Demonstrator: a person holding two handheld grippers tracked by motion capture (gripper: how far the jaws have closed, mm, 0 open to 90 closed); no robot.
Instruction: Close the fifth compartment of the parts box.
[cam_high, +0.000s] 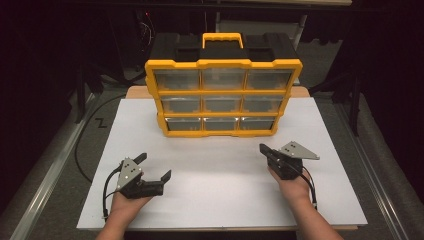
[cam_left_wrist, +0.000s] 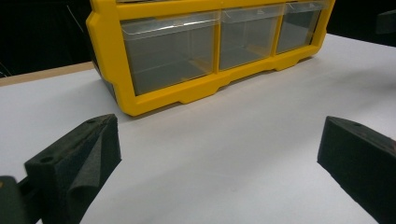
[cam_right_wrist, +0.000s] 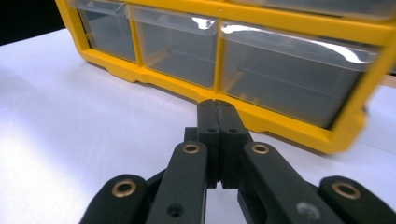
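Two hand-held grippers wait before a drawer cabinet (cam_high: 223, 97).
Left hand-held gripper (cam_high: 154, 166) spread wide, right hand-held gripper (cam_high: 263, 149) pressed together, empty; nothing started, likely a drawer next.

the room around is dark, while the white table top (cam_high: 220, 195) is brightly and evenly lit from above. glare streaks the clear drawer fronts (cam_right_wrist: 299, 51). the nearest black jaws in both gripper views look soft and out of focus.

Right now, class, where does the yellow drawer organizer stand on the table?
In the high view the yellow drawer organizer stands upright at the far middle of the white table, drawers facing the person, beyond both the left gripper and the right gripper.
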